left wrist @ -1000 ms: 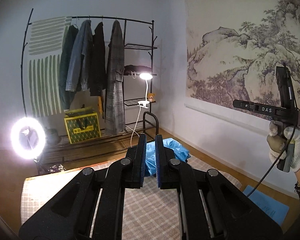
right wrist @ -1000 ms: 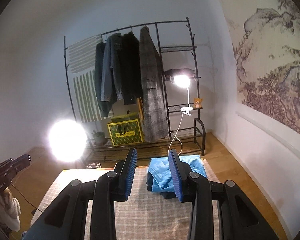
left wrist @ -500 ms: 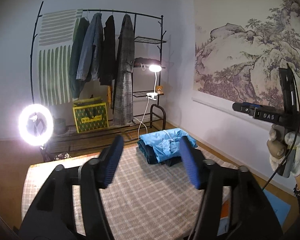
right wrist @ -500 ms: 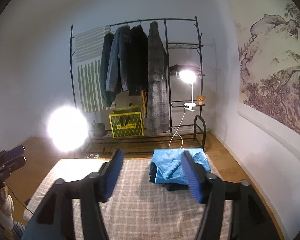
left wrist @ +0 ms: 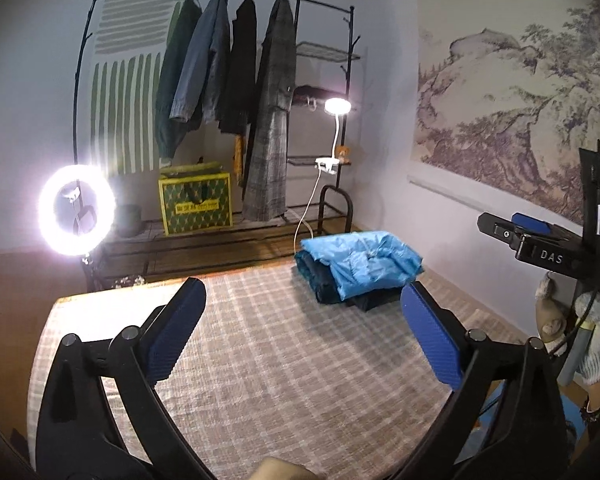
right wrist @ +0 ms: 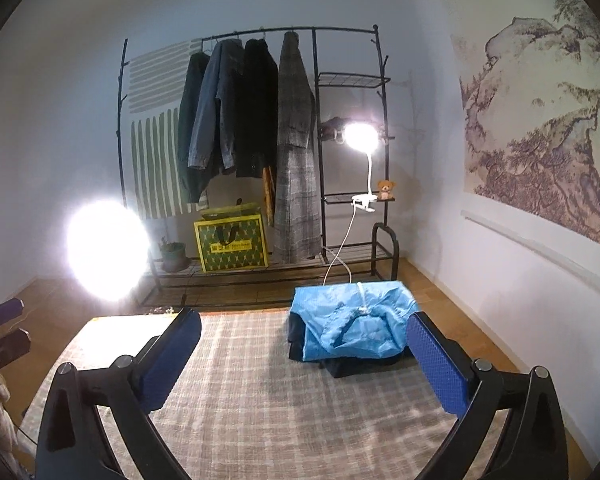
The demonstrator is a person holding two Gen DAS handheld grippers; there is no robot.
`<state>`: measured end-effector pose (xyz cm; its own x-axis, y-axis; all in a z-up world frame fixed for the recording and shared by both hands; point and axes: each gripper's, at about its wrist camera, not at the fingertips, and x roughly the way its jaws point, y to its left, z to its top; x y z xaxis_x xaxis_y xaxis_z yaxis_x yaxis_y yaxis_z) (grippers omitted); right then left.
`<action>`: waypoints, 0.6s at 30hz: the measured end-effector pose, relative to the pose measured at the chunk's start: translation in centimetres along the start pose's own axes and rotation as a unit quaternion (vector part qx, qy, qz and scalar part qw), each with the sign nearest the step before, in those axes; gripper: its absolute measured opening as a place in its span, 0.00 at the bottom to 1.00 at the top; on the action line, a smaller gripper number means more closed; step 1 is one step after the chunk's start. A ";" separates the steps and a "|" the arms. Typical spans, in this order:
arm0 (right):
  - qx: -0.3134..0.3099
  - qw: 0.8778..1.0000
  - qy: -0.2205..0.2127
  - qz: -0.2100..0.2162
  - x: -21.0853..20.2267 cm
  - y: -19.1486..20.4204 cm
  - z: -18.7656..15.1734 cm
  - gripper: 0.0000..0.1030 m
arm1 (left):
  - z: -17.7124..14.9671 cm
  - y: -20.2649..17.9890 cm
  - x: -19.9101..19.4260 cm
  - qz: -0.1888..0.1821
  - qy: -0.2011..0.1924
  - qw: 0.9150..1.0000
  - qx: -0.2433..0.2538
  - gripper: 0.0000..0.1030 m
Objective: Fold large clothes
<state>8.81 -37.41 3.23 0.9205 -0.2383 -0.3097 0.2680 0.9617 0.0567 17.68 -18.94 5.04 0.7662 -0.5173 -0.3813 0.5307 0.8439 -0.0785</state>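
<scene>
Neatly folded, blue jacket [right wrist: 354, 326] tops dark clothes [right wrist: 342, 367] on checked cloth [right wrist: 260, 400].

Four hanging garments [right wrist: 236, 112] (one rack), two lamps [right wrist: 360, 136], two claws [right wrist: 304, 360], one folded pile [right wrist: 352, 328].

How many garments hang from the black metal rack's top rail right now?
4, left to right along the rail: dark green jacket, blue denim jacket, black coat, long grey plaid coat. Overlap could hide another.

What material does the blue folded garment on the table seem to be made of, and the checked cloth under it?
Blue garment: probably thin synthetic, nylon-like; slight sheen, crisp fine wrinkles. Checked cloth: likely woven cotton or linen; matte, visible weave, soft ripples.
</scene>
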 end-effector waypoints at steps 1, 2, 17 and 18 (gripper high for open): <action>-0.003 1.000 0.002 -0.001 0.3 0.2 -0.3 1.00 | -0.3 0.2 0.5 0.001 0.004 1.000 0.000 0.97; -0.009 1.000 0.003 -0.003 0.7 0.5 -0.8 1.00 | -0.7 0.3 1.1 0.003 0.008 1.000 0.000 0.97; 0.012 0.999 0.031 -0.027 8.1 0.3 -6.7 1.00 | -4.6 2.8 7.1 0.042 0.052 0.998 -0.013 1.00; 0.011 0.999 0.033 -0.028 8.5 0.2 -7.2 1.00 | -4.8 2.9 7.5 0.044 0.057 0.997 -0.014 1.00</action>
<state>14.65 -38.26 -6.23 0.8829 -0.2817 -0.3757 0.3261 0.9435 0.0589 23.21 -19.67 -2.50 0.7620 -0.4233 -0.4900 0.4521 0.8896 -0.0655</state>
